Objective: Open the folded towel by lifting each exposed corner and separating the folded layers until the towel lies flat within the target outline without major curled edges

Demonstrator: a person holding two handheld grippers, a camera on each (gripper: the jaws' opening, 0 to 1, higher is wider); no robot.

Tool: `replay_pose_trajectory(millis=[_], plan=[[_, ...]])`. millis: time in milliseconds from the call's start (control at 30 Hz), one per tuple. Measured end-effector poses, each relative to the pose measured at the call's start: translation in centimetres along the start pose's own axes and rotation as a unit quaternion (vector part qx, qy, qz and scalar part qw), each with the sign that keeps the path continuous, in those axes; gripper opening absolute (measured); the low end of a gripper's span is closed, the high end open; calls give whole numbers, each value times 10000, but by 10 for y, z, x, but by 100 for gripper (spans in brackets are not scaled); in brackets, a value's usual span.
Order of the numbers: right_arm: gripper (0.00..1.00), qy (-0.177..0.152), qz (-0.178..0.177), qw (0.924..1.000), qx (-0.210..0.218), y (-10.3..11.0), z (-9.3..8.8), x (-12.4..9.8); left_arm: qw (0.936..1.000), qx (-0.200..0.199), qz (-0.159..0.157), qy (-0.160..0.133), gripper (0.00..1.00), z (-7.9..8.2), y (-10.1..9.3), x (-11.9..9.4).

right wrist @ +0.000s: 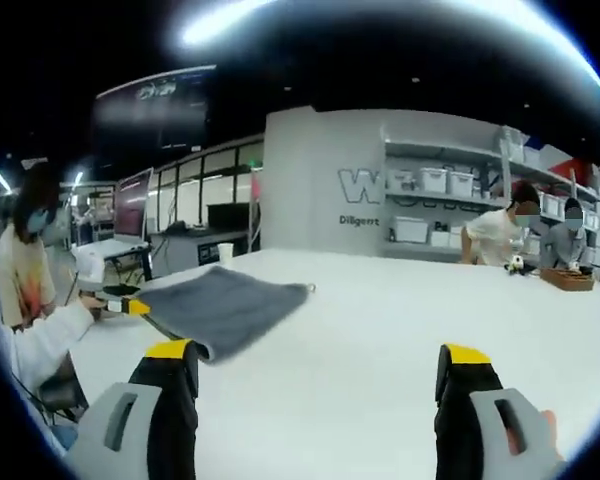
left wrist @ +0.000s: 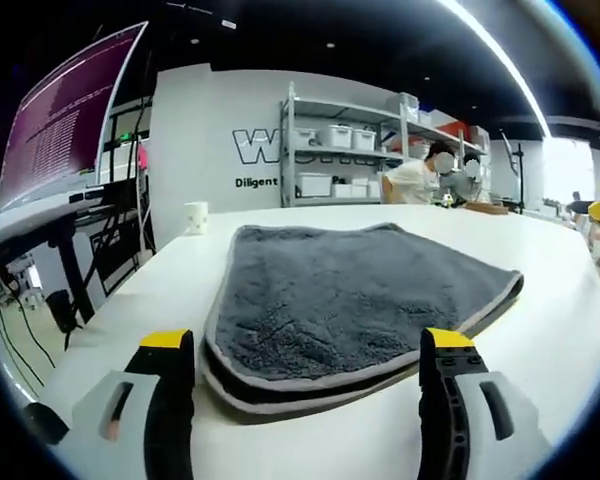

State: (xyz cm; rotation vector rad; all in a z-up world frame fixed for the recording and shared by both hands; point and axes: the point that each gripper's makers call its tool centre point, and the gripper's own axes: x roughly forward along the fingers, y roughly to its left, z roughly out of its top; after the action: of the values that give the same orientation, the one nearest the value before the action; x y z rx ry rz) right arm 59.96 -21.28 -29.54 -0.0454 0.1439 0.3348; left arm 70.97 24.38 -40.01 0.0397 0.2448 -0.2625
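Observation:
A folded grey towel (left wrist: 350,300) with a pale hem lies on the white table (left wrist: 540,330), its layered front edge just beyond my left gripper (left wrist: 308,355). That gripper is open, yellow-tipped jaws spread wide on either side of the towel's near edge, with nothing between them. In the right gripper view the towel (right wrist: 220,305) sits left of centre, farther off. My right gripper (right wrist: 318,368) is open over bare table (right wrist: 380,330), to the right of the towel. The left gripper (right wrist: 125,305), in a person's hand, shows at the towel's left edge.
A white cup (left wrist: 195,217) stands at the table's far left edge. A monitor (left wrist: 65,115) on a desk is on the left. Shelves with white bins (left wrist: 350,150) line the back wall. Two people (right wrist: 535,235) sit at the table's far right by a brown tray (right wrist: 568,280).

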Motion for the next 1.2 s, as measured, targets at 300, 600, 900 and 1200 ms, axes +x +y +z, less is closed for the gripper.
replay_pose_trajectory(millis=[300, 600, 900, 1200], plan=[[98, -329, 1, 9995, 8, 0, 18, -13, 9999, 77, 152, 19, 75, -1, 5, -2], [94, -357, 21, 9993, 62, 4, 21, -16, 9992, 281, 294, 5, 50, 2, 11, -3], [89, -395, 94, 9992, -52, 11, 25, -19, 9955, 804, 502, -37, 22, 7, 15, -6], [89, -164, 77, 9997, -148, 11, 17, -17, 9916, 1066, 728, 58, 4, 5, 23, -8]])
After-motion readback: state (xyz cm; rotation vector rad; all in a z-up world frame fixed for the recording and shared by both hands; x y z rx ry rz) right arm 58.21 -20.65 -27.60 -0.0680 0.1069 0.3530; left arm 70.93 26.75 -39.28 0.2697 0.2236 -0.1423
